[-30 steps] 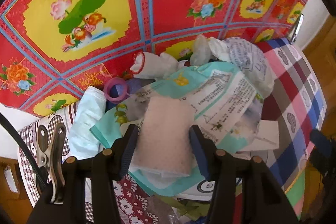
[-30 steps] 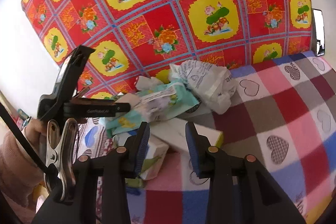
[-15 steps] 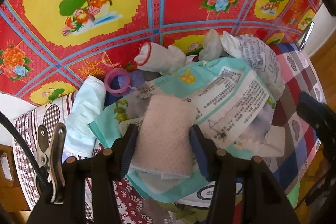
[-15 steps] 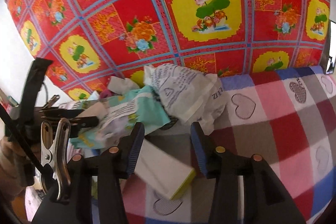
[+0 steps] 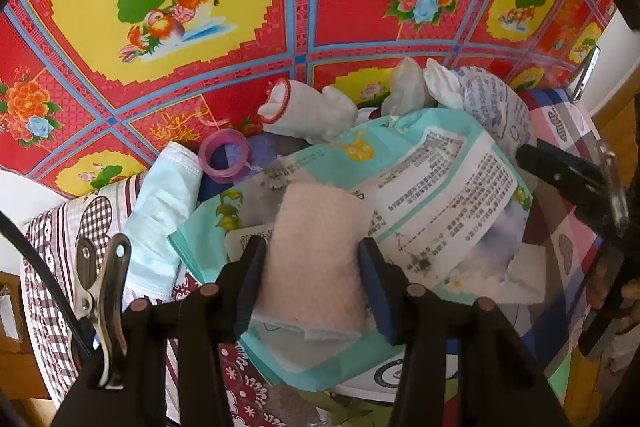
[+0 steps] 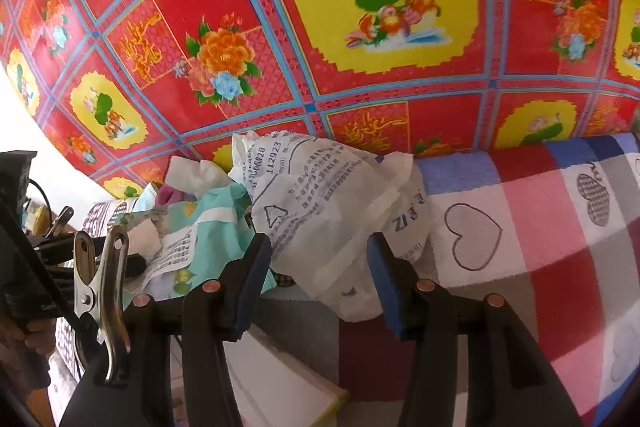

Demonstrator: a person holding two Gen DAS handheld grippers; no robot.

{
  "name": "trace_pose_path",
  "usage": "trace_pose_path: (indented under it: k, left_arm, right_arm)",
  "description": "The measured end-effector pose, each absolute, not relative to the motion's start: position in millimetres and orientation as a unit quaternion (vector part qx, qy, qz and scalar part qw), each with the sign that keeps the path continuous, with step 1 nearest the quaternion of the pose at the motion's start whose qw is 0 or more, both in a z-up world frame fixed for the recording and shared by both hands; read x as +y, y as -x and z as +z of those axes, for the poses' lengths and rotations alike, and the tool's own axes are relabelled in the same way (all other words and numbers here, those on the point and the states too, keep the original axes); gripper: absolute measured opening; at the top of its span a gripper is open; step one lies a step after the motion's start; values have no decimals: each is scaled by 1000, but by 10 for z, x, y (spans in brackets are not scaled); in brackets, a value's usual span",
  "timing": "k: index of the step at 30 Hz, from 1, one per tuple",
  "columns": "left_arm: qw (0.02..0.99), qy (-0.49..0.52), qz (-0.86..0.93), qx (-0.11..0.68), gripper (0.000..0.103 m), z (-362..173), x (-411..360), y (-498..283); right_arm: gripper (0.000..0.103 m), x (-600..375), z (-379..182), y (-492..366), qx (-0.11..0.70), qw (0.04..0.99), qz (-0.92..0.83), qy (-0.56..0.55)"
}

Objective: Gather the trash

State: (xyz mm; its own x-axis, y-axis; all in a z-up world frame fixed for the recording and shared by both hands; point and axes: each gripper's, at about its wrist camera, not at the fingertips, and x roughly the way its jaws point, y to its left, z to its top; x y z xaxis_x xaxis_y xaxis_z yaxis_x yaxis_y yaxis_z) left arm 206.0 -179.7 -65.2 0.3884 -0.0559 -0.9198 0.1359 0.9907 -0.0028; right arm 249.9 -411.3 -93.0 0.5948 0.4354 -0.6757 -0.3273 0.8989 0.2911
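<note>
Jaws of the left gripper (image 5: 312, 259) have just been closing and now grasp a folded pinkish tissue pad (image 5: 316, 251), both pads pressing its long edges; the pad lies on top of a teal printed wrapper (image 5: 436, 187) at the centre of the left wrist view, so the near-vertical approach lets the pad be lifted without dragging the wrapper. Jaws of the right gripper (image 6: 320, 267) have just been opening and stand released, framing the lower lobe of a crumpled white printed bag (image 6: 336, 211) without visibly pressing it (contact at the left pad cannot be ruled out). The wide stance suits the bag's bulk: a soft, springy mass needs room before it is pinched. Trash is heaped against the red and yellow floral cloth (image 6: 280, 27), which hangs behind the pile and stops items sliding away. In the left wrist view a pale blue face mask (image 5: 164, 219) lies at 9 o'clock of the pad, a pink ring (image 5: 224, 159) at 11 o'clock, a white glove with a red cuff (image 5: 308, 111) at 12 o'clock. The checked heart-print blanket (image 6: 540, 227) carries everything; it extends to 3 o'clock of the bag. A white box with a yellow edge (image 6: 280, 387) sits just below the right jaws, at 6 o'clock, apparently passed over for the bag.
</note>
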Motion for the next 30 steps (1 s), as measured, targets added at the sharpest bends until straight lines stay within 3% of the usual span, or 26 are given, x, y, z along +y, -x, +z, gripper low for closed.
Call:
trace_pose_path:
  k: [8, 10, 12, 15, 21, 30]
  left_arm:
    - [839, -22, -47, 542, 25, -607, -1796, -2063]
    - [840, -13, -43, 540, 19, -545, -1797, -2047]
    - [843, -4, -35, 537, 16, -503, -1767, -2040]
    - [845, 12, -27, 534, 15, -444, -1702, -2021]
    - [853, 25, -22, 521, 14, -326, -1657, -1931]
    - [867, 39, -19, 497, 14, -86, -1705, -1754]
  right_arm:
    - [51, -4076, -1059, -2630, 412, 882, 216, -73]
    - [46, -4096, -1084, -2647, 416, 879, 217, -81]
    - [33, -4115, -1112, -2650, 421, 875, 222, -89]
    - [21, -4127, -1110, -2622, 417, 875, 229, -88]
    - [8, -4154, -982, -2528, 395, 884, 233, -88]
    - [4, -4198, -707, -2293, 350, 902, 233, -98]
